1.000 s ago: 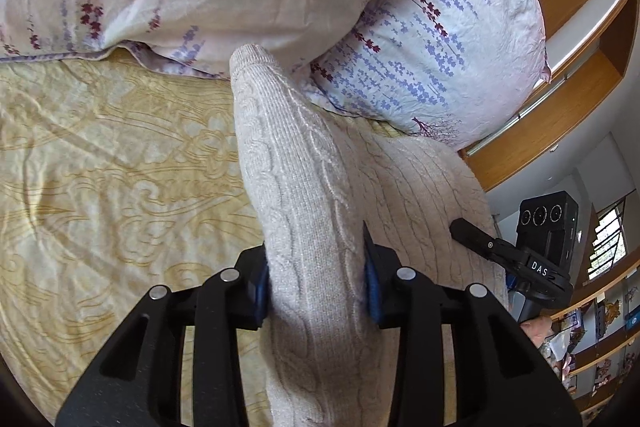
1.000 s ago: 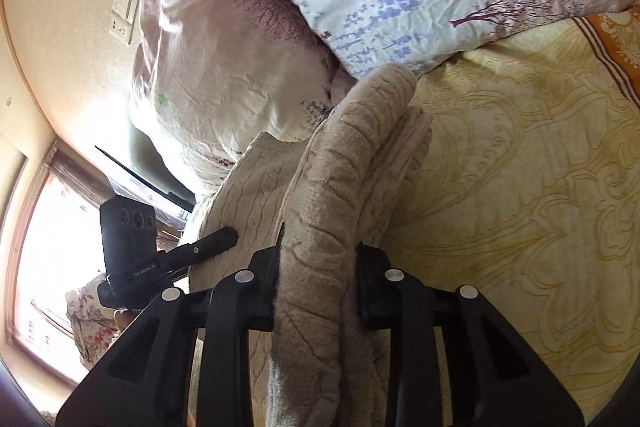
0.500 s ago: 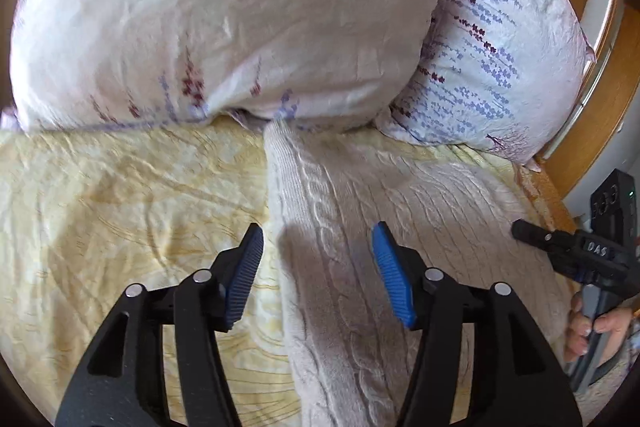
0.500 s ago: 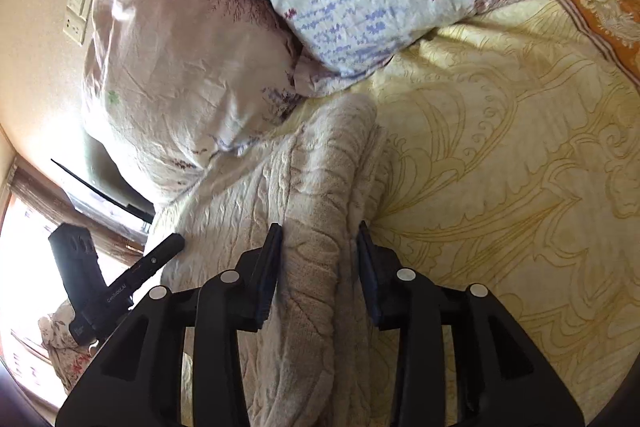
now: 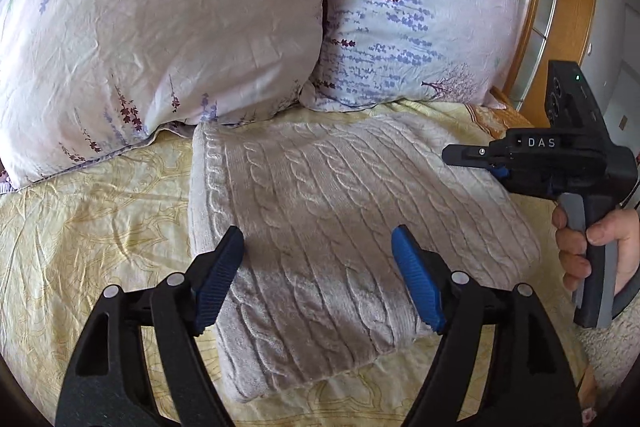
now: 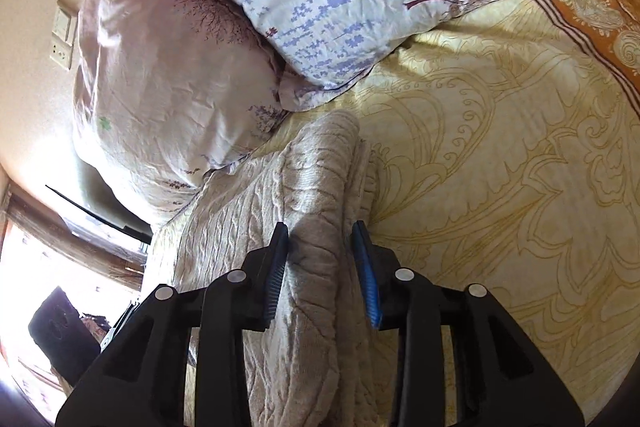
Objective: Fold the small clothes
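A beige cable-knit sweater point(image 5: 340, 211) lies folded into a rectangle on the yellow patterned bedspread point(image 5: 92, 211). My left gripper point(image 5: 320, 267) is open wide just above the sweater's near part, holding nothing. In the right wrist view the sweater's right folded edge point(image 6: 320, 187) runs between the blue pads of my right gripper point(image 6: 322, 267); the pads stand slightly apart from the cloth, so it is open. The right gripper also shows in the left wrist view point(image 5: 560, 163), held by a hand at the sweater's right side.
Two floral pillows point(image 5: 160, 27) point(image 5: 408, 11) lean against the headboard just behind the sweater. A wooden bed frame point(image 5: 532, 7) is at the far right. An orange border of the bedspread point(image 6: 600, 23) runs at the right. A wall socket point(image 6: 62, 39) is at the left.
Both grippers lowered the folded sweater onto the bed. The left gripper let go, opened wide and pulled back. The right gripper's pads have loosened from the fold.
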The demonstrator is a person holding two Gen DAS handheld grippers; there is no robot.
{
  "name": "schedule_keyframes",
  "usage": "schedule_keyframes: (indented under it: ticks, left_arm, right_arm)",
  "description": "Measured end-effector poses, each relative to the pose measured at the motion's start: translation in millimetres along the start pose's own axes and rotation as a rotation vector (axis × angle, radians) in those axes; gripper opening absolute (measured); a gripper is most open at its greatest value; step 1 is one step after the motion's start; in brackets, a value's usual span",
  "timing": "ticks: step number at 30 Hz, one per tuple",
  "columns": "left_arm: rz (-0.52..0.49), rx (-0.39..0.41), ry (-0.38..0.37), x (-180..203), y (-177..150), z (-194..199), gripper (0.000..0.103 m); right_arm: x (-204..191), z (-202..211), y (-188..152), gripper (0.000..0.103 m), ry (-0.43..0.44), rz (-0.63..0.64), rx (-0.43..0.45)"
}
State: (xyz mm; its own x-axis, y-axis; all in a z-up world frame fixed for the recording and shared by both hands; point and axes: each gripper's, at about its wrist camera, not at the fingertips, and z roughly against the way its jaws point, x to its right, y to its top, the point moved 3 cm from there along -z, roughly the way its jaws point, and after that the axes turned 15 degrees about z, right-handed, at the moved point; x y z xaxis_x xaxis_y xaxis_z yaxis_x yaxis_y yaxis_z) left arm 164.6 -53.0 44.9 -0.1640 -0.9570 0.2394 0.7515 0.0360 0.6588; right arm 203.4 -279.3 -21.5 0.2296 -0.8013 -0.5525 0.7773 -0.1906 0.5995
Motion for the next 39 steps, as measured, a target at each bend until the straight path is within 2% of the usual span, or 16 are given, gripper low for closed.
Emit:
schedule_keyframes:
  ticks: [4, 5, 14, 16, 17, 20, 24, 28, 32, 34, 35, 36, 39]
  left_arm:
    - [-0.058, 0.004, 0.045, 6, -7, -6, 0.076]
    - [-0.065, 0.002, 0.051, 7, -8, -7, 0.076]
    - [-0.062, -0.007, 0.058, 7, -7, -17, 0.079]
    - [-0.064, 0.007, 0.051, 7, -7, -12, 0.079]
    - [-0.054, 0.016, 0.041, 5, -6, -7, 0.079]
    - [-0.024, 0.049, 0.011, -4, -7, 17, 0.079]
    - [-0.045, 0.096, 0.013, -34, -22, 50, 0.079]
    - [-0.098, 0.080, 0.060, -54, -46, 62, 0.078]
    - [-0.133, 0.021, 0.080, -54, -62, 50, 0.064]
    - [-0.147, -0.010, 0.089, -49, -64, 43, 0.052]
    - [-0.153, -0.013, 0.099, -48, -65, 40, 0.051]
    - [-0.154, -0.013, 0.114, -47, -64, 38, 0.048]
    - [-0.110, -0.038, 0.132, -51, -62, 29, 0.032]
  right_arm:
    - [4, -5, 2, 0.015, -0.055, 0.018, 0.001]
    - [6, -6, 3, 0.010, -0.072, 0.014, 0.004]
    - [14, -14, 3, 0.011, -0.069, 0.008, -0.027]
    - [12, -7, 1, 0.016, -0.068, 0.013, -0.022]
    - [10, -2, -1, 0.023, -0.067, 0.014, -0.019]
    - [3, 16, -9, 0.029, -0.047, 0.034, -0.002]
    - [-2, 41, -33, 0.048, -0.017, 0.057, 0.006]
    - [-9, 53, -58, 0.048, 0.005, 0.090, -0.001]
    - [-18, 52, -69, 0.048, 0.005, 0.120, -0.013]
    - [-22, 51, -71, 0.047, 0.004, 0.133, -0.011]
    - [-24, 52, -71, 0.047, 0.005, 0.133, -0.004]
    - [-25, 55, -70, 0.047, 0.009, 0.132, 0.010]
    - [-29, 56, -71, 0.045, 0.007, 0.150, 0.009]
